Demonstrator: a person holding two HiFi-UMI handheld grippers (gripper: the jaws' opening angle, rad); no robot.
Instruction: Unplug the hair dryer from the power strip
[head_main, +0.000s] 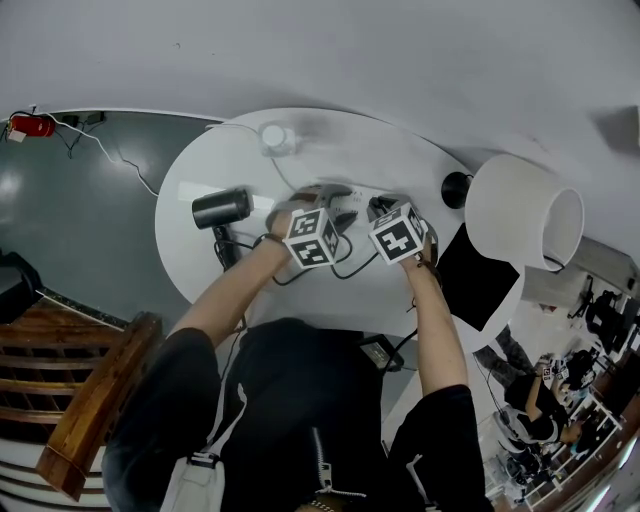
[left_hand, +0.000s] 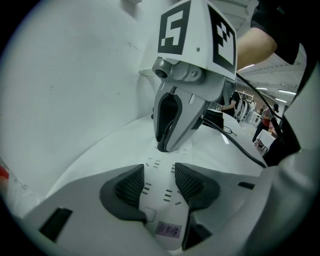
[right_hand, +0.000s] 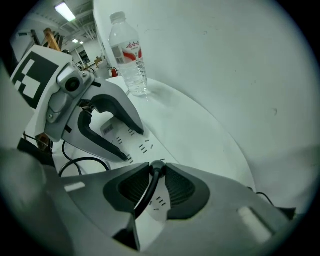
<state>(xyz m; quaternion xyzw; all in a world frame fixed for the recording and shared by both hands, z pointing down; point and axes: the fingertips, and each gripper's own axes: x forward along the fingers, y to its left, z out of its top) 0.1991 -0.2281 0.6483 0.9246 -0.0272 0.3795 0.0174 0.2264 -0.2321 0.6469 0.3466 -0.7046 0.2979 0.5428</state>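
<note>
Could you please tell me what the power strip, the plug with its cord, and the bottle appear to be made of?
The power strip looks like hard white plastic, matt, with moulded socket slots. The plug and its cord are black and smooth, likely rubbery plastic, since the cord bends. The bottle is clear and glossy, probably thin plastic, with a printed label.

Open lab-like hall: ceiling strip lights (right_hand: 64, 10), people (head_main: 543, 398) at benches behind, white round table (head_main: 190, 190).
</note>
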